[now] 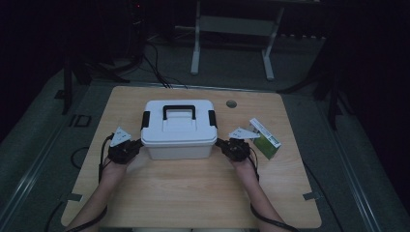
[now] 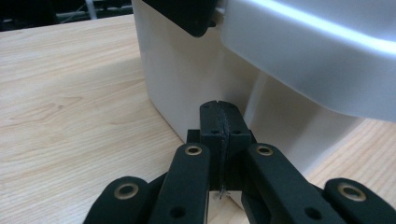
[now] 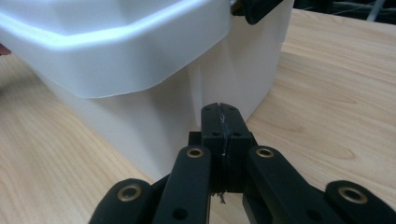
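The white plastic storage box with a black handle and black side latches [image 1: 179,128] stands between the two grippers on the light wooden table [image 1: 193,193]. The left gripper [image 1: 137,144] is just at the box's near left corner, and the right gripper [image 1: 220,143] is just at its near right corner. In the left gripper view the black jaws are pressed together with nothing between them, and the left gripper [image 2: 219,108] points at the lower wall of the box [image 2: 196,79], under the overhanging lid edge; if the tips touch the wall, I cannot tell. In the right gripper view it is the same: the right gripper [image 3: 219,109] has its jaws clenched on nothing, and the box wall [image 3: 154,116] is directly in front of the tips. A black latch [image 2: 187,14] hangs above the left gripper, and another black latch [image 3: 257,9] shows above the right one.

Beside the right gripper, on its outer side, lies a small green and white carton [image 1: 266,137]. It has some print, but this is too small to read.

Both forearms come from the near edge of the table and spread a little outward, each hand [image 1: 113,170] behind its gripper, and the grippers turn inward toward the box. A grey three-cornered plate [image 1: 119,136] sits on top of the left gripper
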`<state>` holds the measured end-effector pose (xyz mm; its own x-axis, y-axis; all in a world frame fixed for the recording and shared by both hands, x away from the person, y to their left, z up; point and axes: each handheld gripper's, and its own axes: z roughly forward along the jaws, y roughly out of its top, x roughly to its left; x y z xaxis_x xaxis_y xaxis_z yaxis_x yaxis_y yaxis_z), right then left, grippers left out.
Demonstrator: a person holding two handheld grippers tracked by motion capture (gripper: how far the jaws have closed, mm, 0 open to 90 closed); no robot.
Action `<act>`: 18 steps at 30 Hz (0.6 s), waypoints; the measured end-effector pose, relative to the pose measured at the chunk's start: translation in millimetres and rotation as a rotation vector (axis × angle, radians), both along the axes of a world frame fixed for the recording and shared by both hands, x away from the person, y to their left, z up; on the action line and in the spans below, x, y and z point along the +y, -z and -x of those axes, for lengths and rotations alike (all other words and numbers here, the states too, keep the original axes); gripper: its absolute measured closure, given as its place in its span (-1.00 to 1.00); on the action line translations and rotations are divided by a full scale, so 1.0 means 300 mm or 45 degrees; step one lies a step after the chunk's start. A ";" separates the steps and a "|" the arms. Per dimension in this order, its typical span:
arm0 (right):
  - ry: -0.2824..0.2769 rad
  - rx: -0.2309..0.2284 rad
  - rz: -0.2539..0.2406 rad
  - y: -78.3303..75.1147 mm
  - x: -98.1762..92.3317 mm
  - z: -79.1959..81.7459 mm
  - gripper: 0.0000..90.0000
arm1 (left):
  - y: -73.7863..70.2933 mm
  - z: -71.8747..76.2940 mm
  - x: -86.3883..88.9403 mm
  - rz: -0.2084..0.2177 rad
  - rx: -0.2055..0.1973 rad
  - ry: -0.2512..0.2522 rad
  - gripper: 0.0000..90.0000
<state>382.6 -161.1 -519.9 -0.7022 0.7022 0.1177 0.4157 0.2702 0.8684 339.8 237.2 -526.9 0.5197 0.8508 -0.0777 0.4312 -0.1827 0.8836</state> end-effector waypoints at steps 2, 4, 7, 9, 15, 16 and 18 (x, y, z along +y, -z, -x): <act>-0.005 0.002 -0.002 0.000 -0.006 0.005 1.00 | 0.000 0.002 -0.005 0.007 0.006 0.000 0.99; -0.006 0.006 -0.001 -0.001 -0.013 0.015 1.00 | 0.000 0.007 -0.011 0.011 0.009 0.006 0.99; -0.012 0.012 -0.017 0.002 -0.030 0.032 1.00 | 0.000 0.016 -0.021 0.005 0.004 0.019 0.99; -0.018 0.010 -0.021 0.003 -0.041 0.044 1.00 | 0.000 0.021 -0.029 0.001 0.000 0.024 0.99; -0.033 0.007 -0.028 0.006 -0.072 0.091 1.00 | 0.001 0.048 -0.048 0.001 -0.004 0.054 0.99; -0.038 0.009 -0.029 0.006 -0.078 0.100 1.00 | 0.001 0.054 -0.052 0.000 -0.002 0.059 0.99; -0.044 0.010 -0.020 0.006 -0.088 0.116 1.00 | 0.001 0.063 -0.061 0.006 0.001 0.073 0.99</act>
<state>347.8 -187.4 -521.8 -0.7248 0.6758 0.1339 0.4133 0.2710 0.8693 320.9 218.9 -527.2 0.5678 0.8190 -0.0824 0.4209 -0.2028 0.8842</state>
